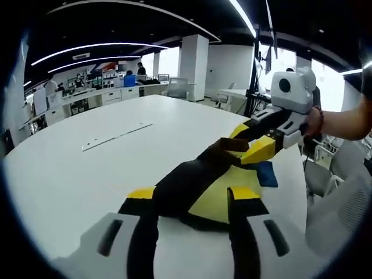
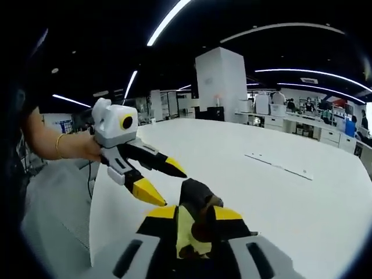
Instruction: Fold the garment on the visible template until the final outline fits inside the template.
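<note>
The garment (image 1: 174, 192) is one dark and yellow cloth. It lies in a bunch on the near part of the white counter (image 1: 87, 174), close to its right edge. It is not folded flat yet.

The right tongs (image 1: 238, 145) are clenched on one end of it and lift that end up off the counter. In the right gripper view the cloth (image 2: 197, 200) sits pinched between those tongs (image 2: 196, 213). The left tongs (image 1: 192, 195) are spread wide and hold nothing. Their tips reach out on both sides of the bunch.

I think the folding is only in the middle, with most still to do.

A small blue piece (image 1: 267, 173) peeks out beside the cloth. I cannot tell if it is the template.

I count one garment, two tongs, one blue piece and one thin strip (image 1: 116, 135) lying far off on the counter.
</note>
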`<state>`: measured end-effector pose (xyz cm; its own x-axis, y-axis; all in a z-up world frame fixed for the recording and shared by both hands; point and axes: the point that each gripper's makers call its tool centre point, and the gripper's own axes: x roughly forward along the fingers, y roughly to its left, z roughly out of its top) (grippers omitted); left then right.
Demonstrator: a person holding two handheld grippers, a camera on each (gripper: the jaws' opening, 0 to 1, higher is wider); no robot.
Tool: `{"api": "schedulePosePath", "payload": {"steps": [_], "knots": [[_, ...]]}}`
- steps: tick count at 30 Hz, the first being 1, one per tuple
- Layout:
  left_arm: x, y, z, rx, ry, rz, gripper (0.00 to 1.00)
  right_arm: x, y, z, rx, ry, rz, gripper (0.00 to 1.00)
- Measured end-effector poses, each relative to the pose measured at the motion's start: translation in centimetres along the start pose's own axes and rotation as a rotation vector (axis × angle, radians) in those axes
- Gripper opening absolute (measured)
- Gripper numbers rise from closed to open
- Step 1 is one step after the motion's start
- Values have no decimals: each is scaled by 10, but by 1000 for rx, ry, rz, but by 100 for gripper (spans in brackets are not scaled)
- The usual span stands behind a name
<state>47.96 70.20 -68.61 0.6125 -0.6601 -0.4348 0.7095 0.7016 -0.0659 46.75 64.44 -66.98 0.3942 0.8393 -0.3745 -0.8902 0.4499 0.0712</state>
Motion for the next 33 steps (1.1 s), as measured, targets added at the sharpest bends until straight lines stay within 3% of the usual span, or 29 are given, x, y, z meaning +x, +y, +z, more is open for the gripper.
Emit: {"api": "schedulePosePath", "payload": {"steps": [7, 12, 17, 21, 33], "knots": [[6, -3, 6, 22, -16, -15, 43, 2, 4, -6, -11, 22, 0, 0], [11, -6, 5, 61, 0, -46, 38, 1, 6, -8, 1, 22, 12, 0], [13, -7, 10, 101, -5, -59, 38, -4, 27, 0, 40, -11, 120, 0], [14, -11, 12, 158, 3, -70, 38, -6, 34, 1, 51, -14, 160, 0], [12, -32, 10, 397, 55, -156, 38, -13, 63, 2, 29, 20, 320, 0]]}}
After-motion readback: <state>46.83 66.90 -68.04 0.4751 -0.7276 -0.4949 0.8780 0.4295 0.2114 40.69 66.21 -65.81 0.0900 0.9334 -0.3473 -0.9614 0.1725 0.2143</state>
